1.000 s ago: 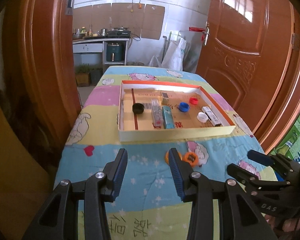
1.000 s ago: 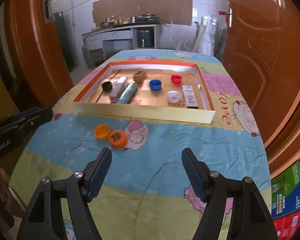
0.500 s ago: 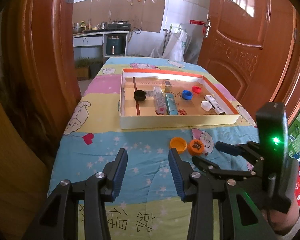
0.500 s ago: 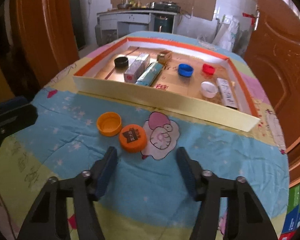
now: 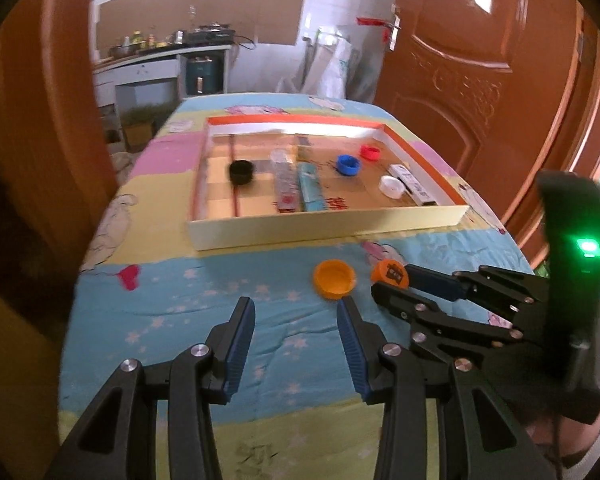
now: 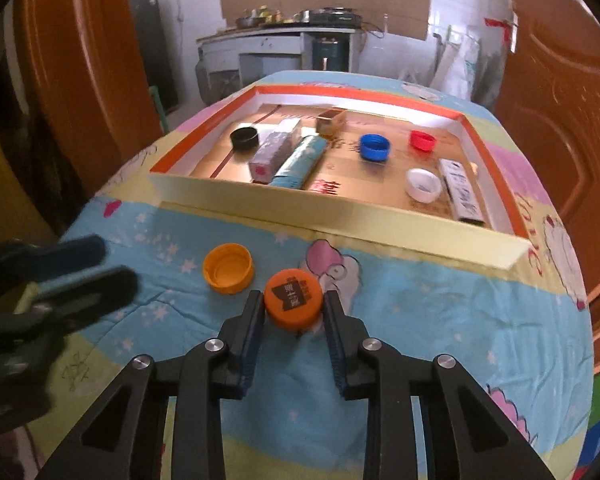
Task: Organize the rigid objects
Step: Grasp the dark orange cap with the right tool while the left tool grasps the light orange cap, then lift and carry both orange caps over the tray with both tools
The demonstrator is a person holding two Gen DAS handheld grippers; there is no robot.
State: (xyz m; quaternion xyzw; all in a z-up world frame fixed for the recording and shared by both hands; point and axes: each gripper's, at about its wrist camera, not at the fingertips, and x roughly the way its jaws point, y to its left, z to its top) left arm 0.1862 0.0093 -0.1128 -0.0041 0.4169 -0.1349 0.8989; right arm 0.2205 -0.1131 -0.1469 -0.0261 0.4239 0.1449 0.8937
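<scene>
Two orange caps lie on the patterned cloth in front of a shallow cardboard box [image 6: 340, 222]. My right gripper [image 6: 293, 304] is down over the one with a black label [image 6: 293, 296]. Its jaws are closing, and both blue pads touch the cap's sides. The other orange cap [image 6: 228, 268] lies hollow side up just to the left, free. In the left wrist view my left gripper [image 5: 294, 316] hovers open over bare cloth. The hollow cap [image 5: 334, 278] lies just beyond its right finger. The right gripper [image 5: 394, 282] holds the labelled cap [image 5: 389, 273] there.
The box [image 5: 324, 226] holds a black cap [image 6: 244, 137], a blue cap [image 6: 375, 147], a red cap [image 6: 422, 140], a white cap [image 6: 422, 185] and several small cartons. Orange doors stand close on both sides of the table. The left gripper [image 6: 112, 264] shows blurred at the left.
My right gripper has come forward and down to the labelled orange cap, and its jaws have narrowed from wide apart to touching it. My left gripper has sunk a little toward the cloth.
</scene>
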